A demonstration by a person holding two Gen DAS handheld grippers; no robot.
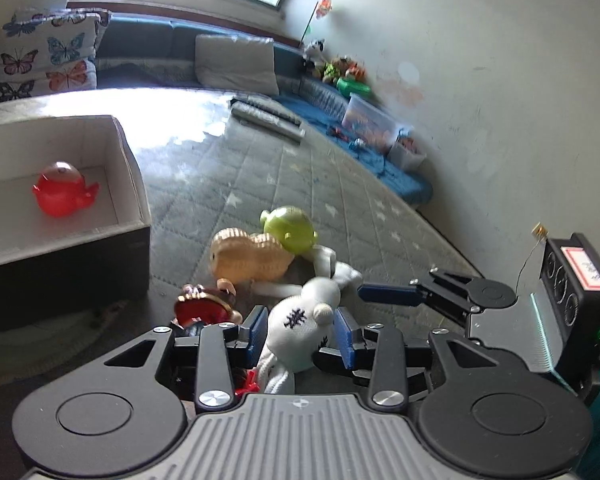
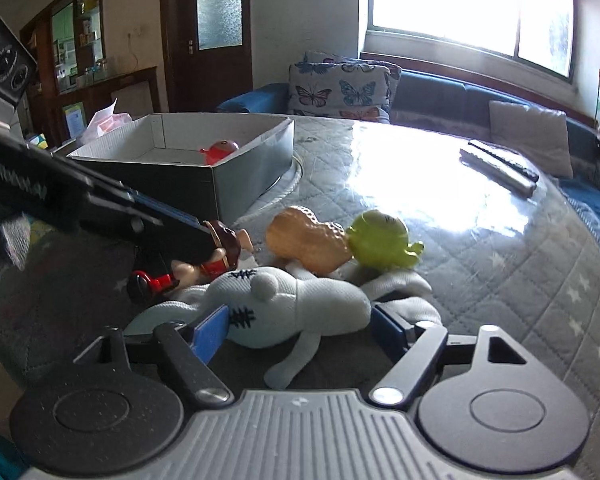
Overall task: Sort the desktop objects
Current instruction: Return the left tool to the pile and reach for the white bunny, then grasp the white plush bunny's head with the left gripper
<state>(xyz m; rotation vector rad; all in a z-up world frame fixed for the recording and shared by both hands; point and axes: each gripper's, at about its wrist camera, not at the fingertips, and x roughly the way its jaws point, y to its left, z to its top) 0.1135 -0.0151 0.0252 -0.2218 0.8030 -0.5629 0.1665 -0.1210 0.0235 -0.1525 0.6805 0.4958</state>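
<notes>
A white plush toy [image 1: 296,332] [image 2: 300,300] lies on the quilted grey mat. Its head shows between the part-open blue pads of my left gripper [image 1: 300,328], which hovers over it without clearly pressing. My right gripper [image 2: 300,330] stands wide open around the same head; one of its blue fingers [image 1: 388,294] reaches in from the right. A small doll [image 1: 204,308] [image 2: 220,252] lies just left of the plush, at the left gripper's fingertip [image 2: 196,224]. Beyond lie a tan peanut toy [image 1: 252,256] [image 2: 308,240] and a green toy [image 1: 292,228] [image 2: 380,240].
An open cardboard box [image 1: 128,168] [image 2: 252,168] stands left of the toys with a red toy [image 1: 60,194] [image 2: 220,150] inside. Grey rolled bars [image 1: 268,118] [image 2: 500,168] lie farther back. Cushions [image 1: 44,56] and toy bins [image 1: 368,120] line the edges.
</notes>
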